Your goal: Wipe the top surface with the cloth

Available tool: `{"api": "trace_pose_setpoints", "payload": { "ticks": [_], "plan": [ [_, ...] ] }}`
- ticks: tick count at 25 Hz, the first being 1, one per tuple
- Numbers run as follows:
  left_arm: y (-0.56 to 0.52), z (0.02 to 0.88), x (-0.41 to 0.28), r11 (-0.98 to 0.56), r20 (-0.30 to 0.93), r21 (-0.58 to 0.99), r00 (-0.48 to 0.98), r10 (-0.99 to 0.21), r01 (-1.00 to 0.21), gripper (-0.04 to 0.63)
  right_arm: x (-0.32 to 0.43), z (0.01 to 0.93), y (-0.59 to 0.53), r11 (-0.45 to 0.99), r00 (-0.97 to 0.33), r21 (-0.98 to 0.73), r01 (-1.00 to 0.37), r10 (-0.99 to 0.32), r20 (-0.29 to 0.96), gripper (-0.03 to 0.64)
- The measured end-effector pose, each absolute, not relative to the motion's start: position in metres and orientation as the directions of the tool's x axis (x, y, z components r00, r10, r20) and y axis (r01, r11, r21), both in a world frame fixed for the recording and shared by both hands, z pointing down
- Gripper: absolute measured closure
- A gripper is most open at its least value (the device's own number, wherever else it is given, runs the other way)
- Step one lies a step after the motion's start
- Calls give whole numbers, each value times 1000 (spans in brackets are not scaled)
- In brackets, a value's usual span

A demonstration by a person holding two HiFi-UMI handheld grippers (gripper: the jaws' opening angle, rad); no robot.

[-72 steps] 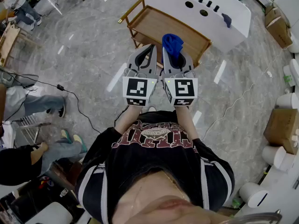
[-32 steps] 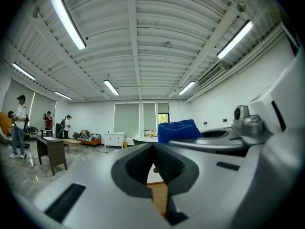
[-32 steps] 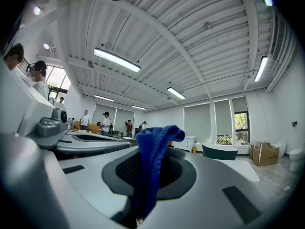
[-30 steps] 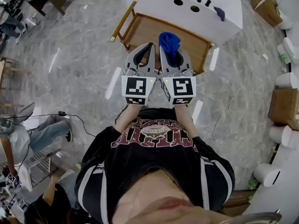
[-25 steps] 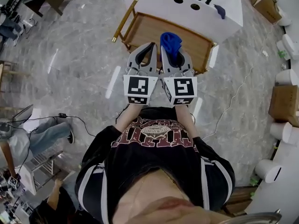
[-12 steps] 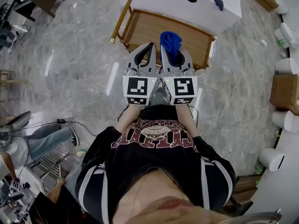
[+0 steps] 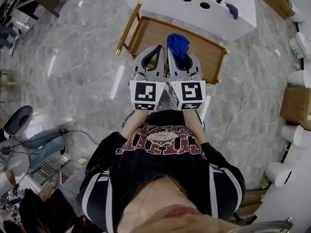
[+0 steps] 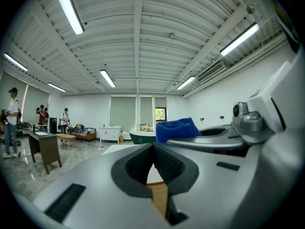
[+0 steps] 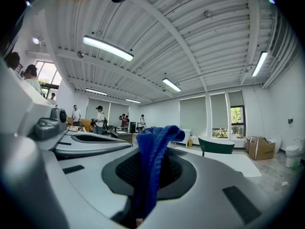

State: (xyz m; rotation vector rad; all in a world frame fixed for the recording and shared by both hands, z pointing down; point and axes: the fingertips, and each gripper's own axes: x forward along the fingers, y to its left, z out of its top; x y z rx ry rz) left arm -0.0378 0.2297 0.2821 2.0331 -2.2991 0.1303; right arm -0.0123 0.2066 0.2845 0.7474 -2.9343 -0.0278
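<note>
Beneath the right hand-held gripper (image 7: 181,52), the rectangular brown wooden tabletop with a brass rail (image 7: 148,33) lies further under the arms than three seconds ago: the person has closed in on it. Grip unchanged, jaws clamped on the crumpled blue cloth (image 7: 178,42), which pokes past the tips and hangs above the wood, apparently not touching. Left hand-held gripper (image 7: 158,50): jaws together, nothing between. Judgement: approach about done, wiping not yet begun
</note>
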Motion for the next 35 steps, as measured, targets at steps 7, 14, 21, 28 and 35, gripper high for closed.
{"api": "trace_pose_setpoints", "payload": {
  "ticks": [7,14,21,28,35],
  "plan": [
    [163,280,-65,143,122,-31,-146,-982,-989,546,-41,287,142,891,-884,38,-452,-453,117,552],
    [106,280,-80,178,131,-45,-182,-974,-983,546,-57,284,82,907,-902,27,-419,-420,98,552],
    [81,288,-84,212,146,-80,-222,-964,-974,546,-64,294,53,919,-913,12,-394,-393,108,552],
    [60,295,-79,177,173,-69,-186,-967,-982,546,-60,300,34,910,-904,-13,-415,-411,116,552],
    [36,298,-91,98,169,-60,-107,-980,-993,546,-67,306,10,870,-863,-3,-493,-488,127,552]
  ]
}}
